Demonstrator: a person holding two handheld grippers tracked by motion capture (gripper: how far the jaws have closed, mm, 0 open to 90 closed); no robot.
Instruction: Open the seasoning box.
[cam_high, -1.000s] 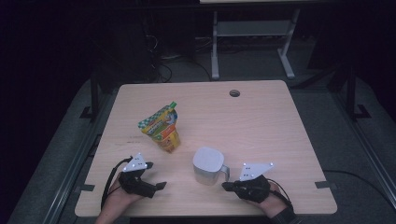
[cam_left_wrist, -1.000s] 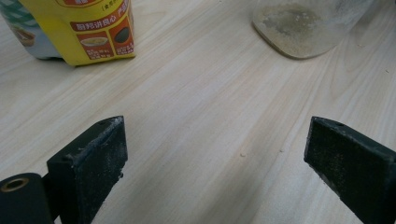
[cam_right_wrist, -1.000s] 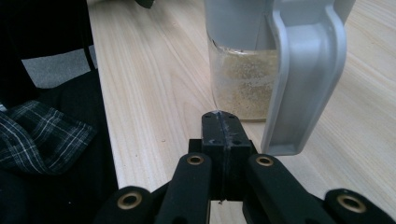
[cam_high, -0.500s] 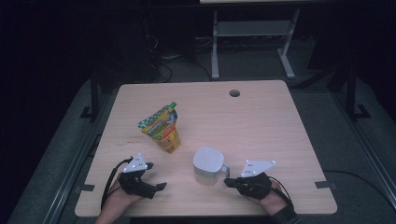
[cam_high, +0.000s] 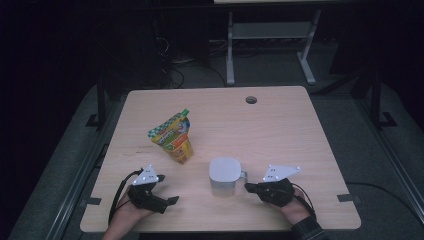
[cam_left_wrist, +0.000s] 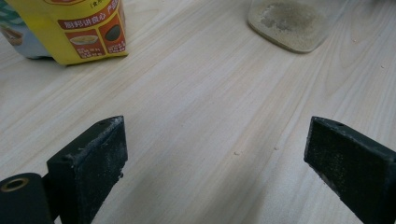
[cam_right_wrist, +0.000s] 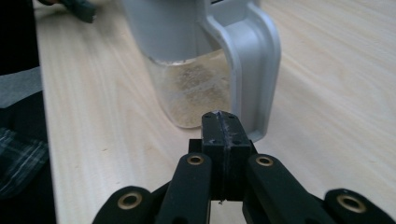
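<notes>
Surface: light wooden table (cam_high: 280, 130), dark room around it.
Jug: grey-lidded clear jug (cam_high: 224, 176) at front centre, pale powder inside, handle toward the right gripper.
Right gripper (cam_high: 248, 186): jaws pressed together, empty, tips just short of the handle (cam_right_wrist: 252, 65).
Left gripper (cam_high: 170, 201): jaws wide apart, empty, over bare wood.
Pouch: yellow pouch (cam_high: 173, 136) upright, behind the left gripper.

dim overhead view — gripper views brighter, sharp
</notes>
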